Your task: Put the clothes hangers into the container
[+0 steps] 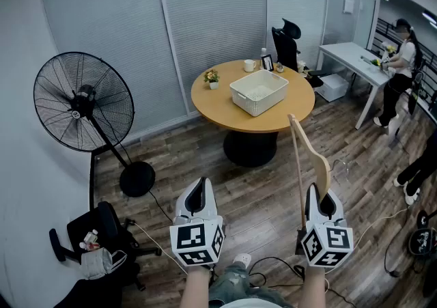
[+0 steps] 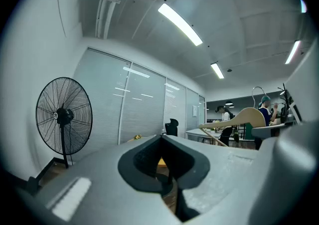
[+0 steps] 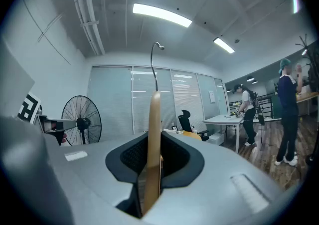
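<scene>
With the pale wooden clothes hanger (image 1: 311, 156) pinched upright in the right hand-held gripper (image 1: 328, 199) and the left hand-held gripper (image 1: 198, 194) pressed together empty, the hanger is best carried to the white perforated plastic container (image 1: 249, 103) on the far round wooden desk (image 1: 218, 107) and laid flat.

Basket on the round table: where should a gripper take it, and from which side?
Take the top rim of a side wall of the basket, coming straight down, one of the fingers inside and one outside. It stands upright and open-topped on the round table, with thin walls, and looks too wide to span.
</scene>
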`<state>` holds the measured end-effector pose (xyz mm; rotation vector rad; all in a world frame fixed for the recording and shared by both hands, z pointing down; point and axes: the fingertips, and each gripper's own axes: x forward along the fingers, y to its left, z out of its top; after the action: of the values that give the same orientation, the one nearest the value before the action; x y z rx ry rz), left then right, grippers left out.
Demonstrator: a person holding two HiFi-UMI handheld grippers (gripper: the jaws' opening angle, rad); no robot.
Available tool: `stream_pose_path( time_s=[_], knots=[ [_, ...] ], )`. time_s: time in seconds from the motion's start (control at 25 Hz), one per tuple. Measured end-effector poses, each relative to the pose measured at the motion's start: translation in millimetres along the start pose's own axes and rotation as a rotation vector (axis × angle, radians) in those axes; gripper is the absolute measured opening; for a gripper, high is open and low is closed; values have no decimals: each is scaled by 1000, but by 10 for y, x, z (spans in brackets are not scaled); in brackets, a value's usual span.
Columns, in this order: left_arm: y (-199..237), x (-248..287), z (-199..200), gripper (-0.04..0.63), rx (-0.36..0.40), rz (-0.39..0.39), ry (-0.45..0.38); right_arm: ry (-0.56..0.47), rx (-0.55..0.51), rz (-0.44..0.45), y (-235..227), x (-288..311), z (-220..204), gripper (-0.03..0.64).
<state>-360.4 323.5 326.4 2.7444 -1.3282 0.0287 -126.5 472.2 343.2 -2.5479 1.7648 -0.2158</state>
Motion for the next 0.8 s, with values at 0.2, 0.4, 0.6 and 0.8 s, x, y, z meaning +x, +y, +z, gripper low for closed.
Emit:
stream_pose_path(
  time_s=[0.2,0.4,0.6,0.8],
  knots=[
    [30,46,-23,0,1,-1,4,8,1,-2,4,50,-39,80],
    [25,92,-24,0,3,0,10,14,1,-9,-34,89,-43,80],
    [60,196,-53,0,5,-2,22,16,2,-13,-62,201,-63,80],
    [172,447,-38,0,5,7,22,6,12,-4,-69,484,-39,81]
  ],
)
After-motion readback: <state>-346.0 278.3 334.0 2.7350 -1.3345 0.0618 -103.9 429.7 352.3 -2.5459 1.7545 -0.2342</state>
